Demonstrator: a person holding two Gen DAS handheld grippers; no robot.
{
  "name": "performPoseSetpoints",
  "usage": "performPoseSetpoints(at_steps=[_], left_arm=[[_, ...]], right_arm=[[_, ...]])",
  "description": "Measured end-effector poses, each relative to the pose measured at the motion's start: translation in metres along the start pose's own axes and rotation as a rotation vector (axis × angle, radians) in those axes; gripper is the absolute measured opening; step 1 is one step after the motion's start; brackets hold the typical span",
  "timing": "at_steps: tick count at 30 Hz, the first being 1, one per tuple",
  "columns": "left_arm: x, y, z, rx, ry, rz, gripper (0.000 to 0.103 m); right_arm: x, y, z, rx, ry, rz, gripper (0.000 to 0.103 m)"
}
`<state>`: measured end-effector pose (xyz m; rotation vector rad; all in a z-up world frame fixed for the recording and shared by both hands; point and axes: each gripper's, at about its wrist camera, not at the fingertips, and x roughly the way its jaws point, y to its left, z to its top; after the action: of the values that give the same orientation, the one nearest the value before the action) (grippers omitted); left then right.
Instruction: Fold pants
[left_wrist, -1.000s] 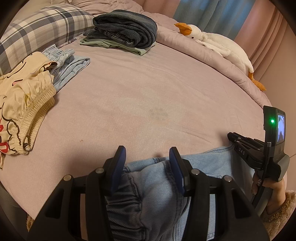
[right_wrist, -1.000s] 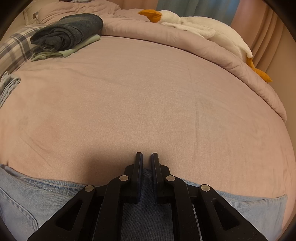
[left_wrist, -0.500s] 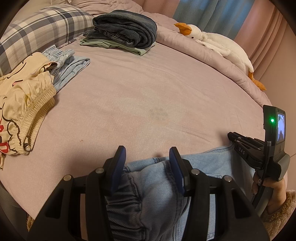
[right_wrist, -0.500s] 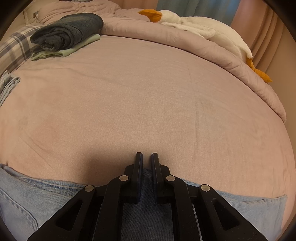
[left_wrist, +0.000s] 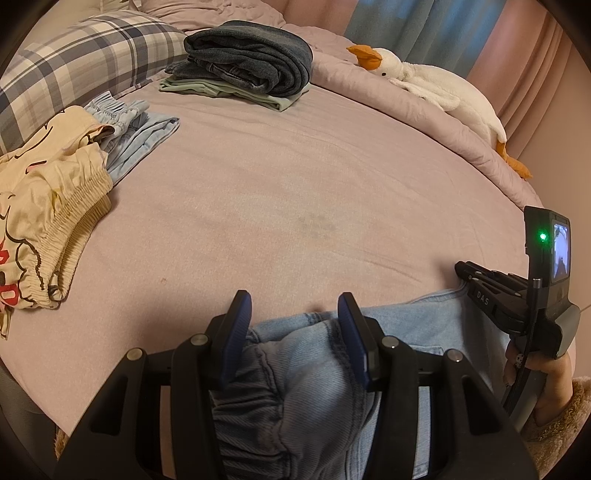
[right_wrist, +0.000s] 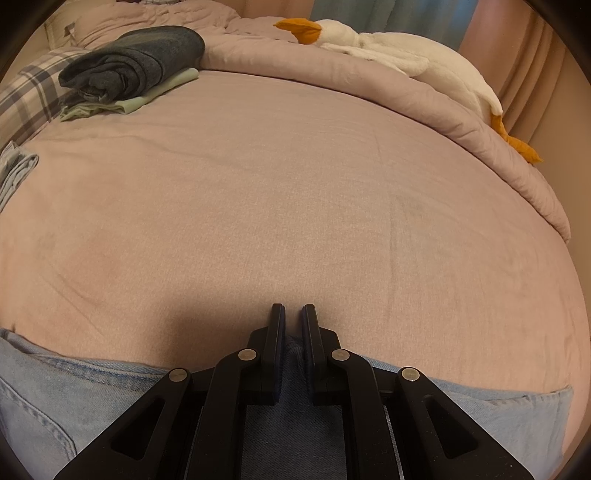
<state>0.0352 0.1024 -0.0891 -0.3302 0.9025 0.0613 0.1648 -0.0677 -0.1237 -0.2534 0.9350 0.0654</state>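
Light blue denim pants (left_wrist: 406, 325) lie at the near edge of the pink bed. My left gripper (left_wrist: 293, 306) is open, its blue-padded fingers straddling the bunched elastic waistband (left_wrist: 295, 369). My right gripper (right_wrist: 293, 314) is shut on a pinch of the pants' top edge (right_wrist: 293, 345); the denim spreads to both sides (right_wrist: 74, 387). The right gripper also shows in the left wrist view (left_wrist: 465, 267), held by a hand at the right.
A stack of folded dark and green clothes (left_wrist: 243, 70) sits at the back by a plaid pillow (left_wrist: 74, 62). Cream printed shorts (left_wrist: 48, 206) and pale blue clothes (left_wrist: 136, 133) lie at left. A plush goose (left_wrist: 436, 92) lies on the rolled duvet.
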Motion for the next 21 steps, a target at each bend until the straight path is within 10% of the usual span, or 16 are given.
performPoseSetpoints(at_steps=[16, 21], left_arm=[[-0.007, 0.003, 0.009, -0.063, 0.028, 0.002, 0.048], [-0.039, -0.024, 0.014, -0.034, -0.034, 0.033, 0.054]], right_arm=[[-0.004, -0.015, 0.005, 0.028, -0.019, 0.068, 0.011], [-0.040, -0.053, 0.004, 0.115, -0.087, 0.111, 0.074]])
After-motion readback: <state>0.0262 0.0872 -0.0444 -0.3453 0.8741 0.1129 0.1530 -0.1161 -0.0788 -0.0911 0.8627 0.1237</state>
